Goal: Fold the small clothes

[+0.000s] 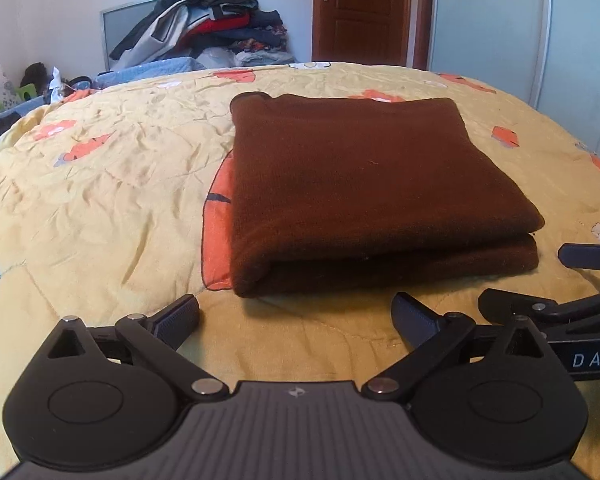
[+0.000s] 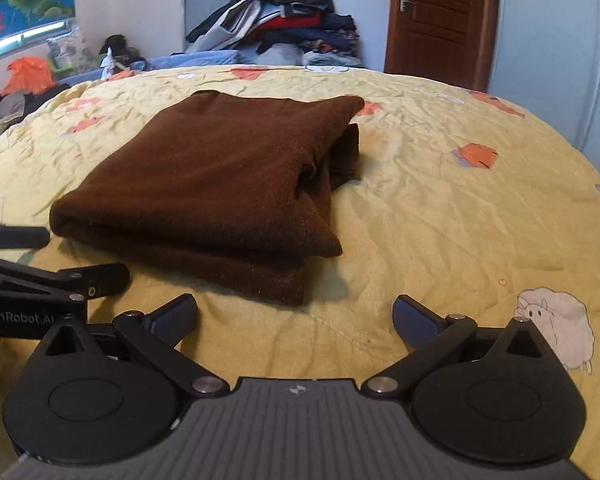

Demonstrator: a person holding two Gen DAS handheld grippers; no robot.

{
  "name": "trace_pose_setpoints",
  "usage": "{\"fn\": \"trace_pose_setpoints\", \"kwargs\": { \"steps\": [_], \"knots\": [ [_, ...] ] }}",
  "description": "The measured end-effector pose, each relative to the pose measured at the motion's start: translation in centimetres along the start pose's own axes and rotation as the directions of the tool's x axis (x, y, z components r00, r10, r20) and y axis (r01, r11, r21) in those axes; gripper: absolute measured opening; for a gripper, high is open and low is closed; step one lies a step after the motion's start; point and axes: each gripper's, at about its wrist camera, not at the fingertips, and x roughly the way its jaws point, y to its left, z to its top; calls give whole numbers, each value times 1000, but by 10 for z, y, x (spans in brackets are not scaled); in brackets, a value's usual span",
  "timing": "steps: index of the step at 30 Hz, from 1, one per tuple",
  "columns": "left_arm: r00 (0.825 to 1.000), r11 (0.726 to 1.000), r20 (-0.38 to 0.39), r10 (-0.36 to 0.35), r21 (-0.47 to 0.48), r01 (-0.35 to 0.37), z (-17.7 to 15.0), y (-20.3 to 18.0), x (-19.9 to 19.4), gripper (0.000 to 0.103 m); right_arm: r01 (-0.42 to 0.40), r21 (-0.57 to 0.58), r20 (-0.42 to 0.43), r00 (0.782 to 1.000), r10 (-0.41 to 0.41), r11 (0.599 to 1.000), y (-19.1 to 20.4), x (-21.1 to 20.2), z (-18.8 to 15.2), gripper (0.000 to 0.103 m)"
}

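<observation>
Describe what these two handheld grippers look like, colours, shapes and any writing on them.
Both are matte black plastic. The left gripper and right gripper each have a ribbed grey centre plate with a small white logo, two round black discs, and angled link arms with silver pins. The fingers carry dark blue ribbed pads. White lettering on their sides reads "GenRobot.AI" and "DAS", cut off at the frame's edge. No hands or sleeves show.

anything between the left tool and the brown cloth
Nothing: only bare yellow quilt lies between the open left tool and the folded brown cloth, seen in the left wrist view.
</observation>
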Motion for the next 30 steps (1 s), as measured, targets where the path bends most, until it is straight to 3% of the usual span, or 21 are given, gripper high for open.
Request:
{"fn": "trace_pose_setpoints", "kwargs": {
  "steps": [14,30],
  "knots": [
    [999,998,4,46,-38,-46,-4,5,-3,103,78,69,4,997,-79,995,2,6,3,103],
    [999,998,4,46,-38,-45,-4,5,-3,103,81,71,5,997,-81,994,1,5,2,103]
  ]
}}
